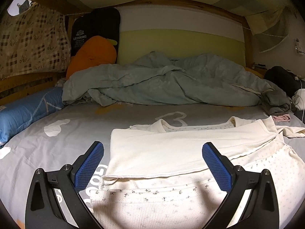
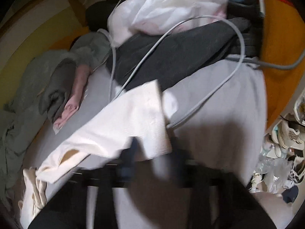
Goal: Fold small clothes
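On the grey bedsheet (image 1: 80,133), the left gripper (image 1: 152,164) is hovering, jaws apart, over a cream ribbed top (image 1: 171,152); the blurred right gripper (image 2: 150,152) is apparently pinching its sleeve (image 2: 124,126).

1. A grey bed (image 1: 80,133) lies under the tool, lit from above.
2. Ahead, a rumpled quilt (image 1: 152,82) meets a yellow-and-white wall (image 1: 181,38).
3. Left: a blue pillow (image 1: 24,112), an orange cushion (image 1: 91,53), a checked curtain (image 1: 32,43).
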`<state>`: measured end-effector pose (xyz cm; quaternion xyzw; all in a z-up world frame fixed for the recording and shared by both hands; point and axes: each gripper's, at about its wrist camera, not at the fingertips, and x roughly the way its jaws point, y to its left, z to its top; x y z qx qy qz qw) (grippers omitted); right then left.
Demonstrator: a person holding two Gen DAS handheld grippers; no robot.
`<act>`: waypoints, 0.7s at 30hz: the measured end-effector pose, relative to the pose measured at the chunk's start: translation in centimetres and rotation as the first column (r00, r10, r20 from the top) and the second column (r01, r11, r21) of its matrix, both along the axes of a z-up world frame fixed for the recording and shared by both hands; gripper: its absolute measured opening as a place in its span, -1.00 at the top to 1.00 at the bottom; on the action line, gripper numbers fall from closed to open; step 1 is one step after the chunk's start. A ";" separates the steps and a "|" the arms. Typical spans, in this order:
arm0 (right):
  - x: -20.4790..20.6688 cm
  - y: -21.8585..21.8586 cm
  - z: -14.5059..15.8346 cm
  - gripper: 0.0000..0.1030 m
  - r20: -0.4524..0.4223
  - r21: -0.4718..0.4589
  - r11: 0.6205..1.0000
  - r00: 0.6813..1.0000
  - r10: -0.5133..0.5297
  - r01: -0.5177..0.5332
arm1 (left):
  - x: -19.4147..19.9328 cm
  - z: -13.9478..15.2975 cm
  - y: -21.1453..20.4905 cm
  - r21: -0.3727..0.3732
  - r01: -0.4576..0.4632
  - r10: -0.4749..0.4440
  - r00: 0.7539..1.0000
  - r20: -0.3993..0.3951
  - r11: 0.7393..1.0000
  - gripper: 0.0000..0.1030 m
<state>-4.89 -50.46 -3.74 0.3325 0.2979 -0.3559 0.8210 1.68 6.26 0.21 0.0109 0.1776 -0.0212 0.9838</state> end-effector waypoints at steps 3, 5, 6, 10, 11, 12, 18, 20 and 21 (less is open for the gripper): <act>0.2 2.3 1.4 0.85 0.086 -0.066 0.992 0.990 0.114 -0.108 | 0.0 0.0 0.0 0.001 0.001 -0.001 1.000 0.004 1.000 -1.00; 0.5 5.2 3.0 0.86 0.149 -0.162 0.957 0.953 0.264 -0.240 | 0.1 0.0 -0.1 0.005 -0.002 0.002 1.000 0.004 1.000 -1.00; 0.7 6.7 3.7 0.86 0.180 -0.202 0.927 0.919 0.352 -0.316 | 0.2 0.0 -0.1 0.006 -0.002 0.002 1.000 0.003 1.000 -1.00; 1.2 13.7 5.0 0.86 0.229 -0.317 0.744 0.714 0.661 -0.588 | 0.2 0.0 -0.1 0.005 -0.003 0.003 1.000 -0.001 1.000 -1.00; 1.5 15.0 5.0 0.86 0.221 -0.326 0.711 0.681 0.698 -0.623 | 0.2 0.0 -0.1 0.005 -0.004 0.004 1.000 -0.002 1.000 -1.00; 1.8 16.9 4.6 0.86 0.205 -0.332 0.666 0.638 0.742 -0.668 | 0.2 -0.1 -0.1 0.005 -0.004 0.004 1.000 -0.005 1.000 -1.00; 2.9 24.9 1.3 0.86 0.080 -0.321 0.507 0.511 0.856 -0.800 | 0.5 -0.1 -0.1 0.008 -0.004 0.004 1.000 -0.015 1.000 -1.00; 3.0 26.5 0.5 0.86 0.064 -0.314 0.471 0.476 0.877 -0.824 | 0.5 -0.2 -0.1 0.009 -0.003 0.003 1.000 -0.018 1.000 -1.00; 2.8 27.4 0.2 0.86 0.051 -0.317 0.449 0.457 0.888 -0.836 | 0.5 -0.2 -0.1 0.010 -0.002 0.002 1.000 -0.019 1.000 -1.00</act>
